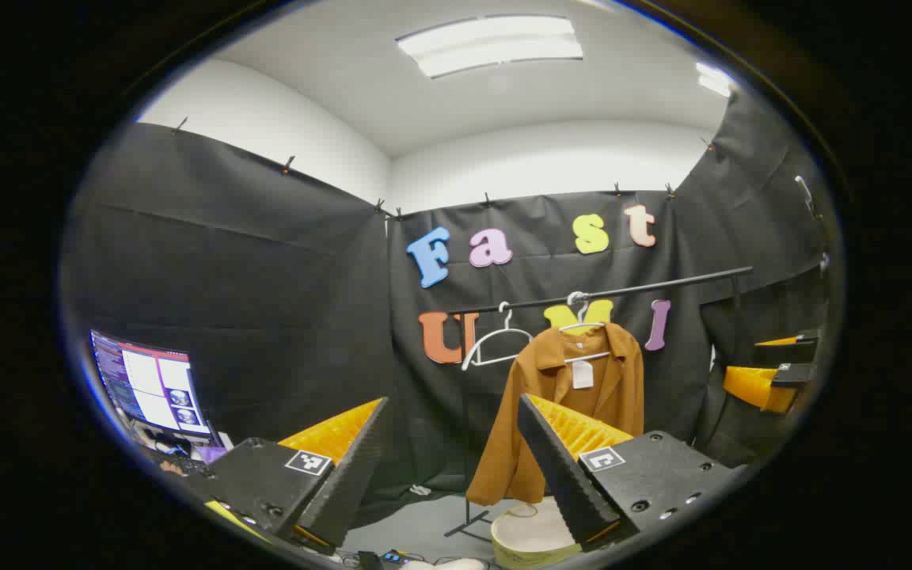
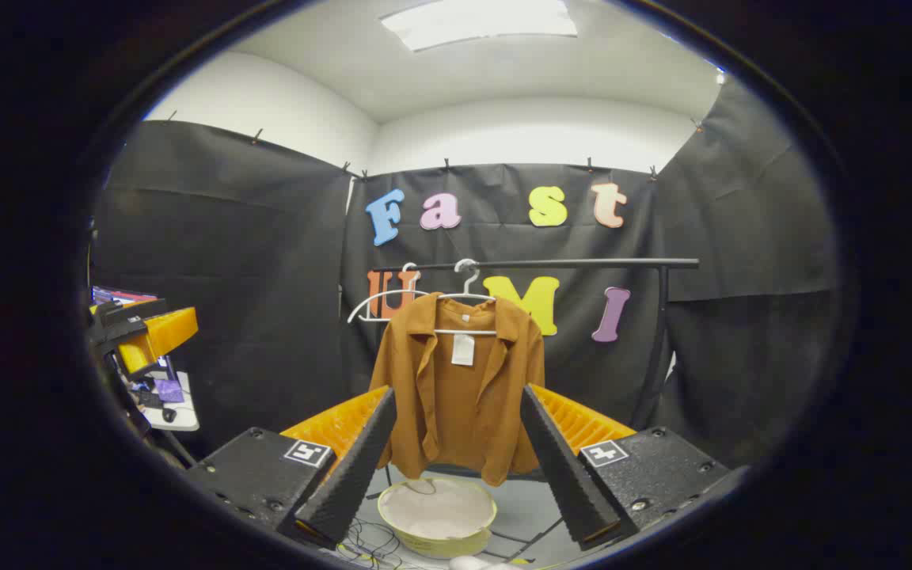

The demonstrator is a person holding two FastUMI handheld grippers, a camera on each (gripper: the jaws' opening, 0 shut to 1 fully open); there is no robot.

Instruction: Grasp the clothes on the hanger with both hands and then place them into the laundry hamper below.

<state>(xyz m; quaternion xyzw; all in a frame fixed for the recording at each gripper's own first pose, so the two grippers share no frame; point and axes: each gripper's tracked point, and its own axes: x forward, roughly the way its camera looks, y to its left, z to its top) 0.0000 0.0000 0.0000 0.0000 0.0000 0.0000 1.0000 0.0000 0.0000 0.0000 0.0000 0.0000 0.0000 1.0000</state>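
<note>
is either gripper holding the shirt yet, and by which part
Nothing is held. Both the left gripper and right gripper have open jaws, short of the brown shirt.

Recording booth, black cloth walls (image 2: 250, 237), monitor (image 1: 151, 388)

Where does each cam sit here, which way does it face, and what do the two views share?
Left gripper view: rides the left tongs, open, facing the rack; brown shirt right of centre; the right tongs at the right edge.
Right gripper view: rides the right tongs, open, facing the shirt head-on above the hamper; left tongs at left.
Shared: shirt, rail, hamper, empty hanger.
</note>
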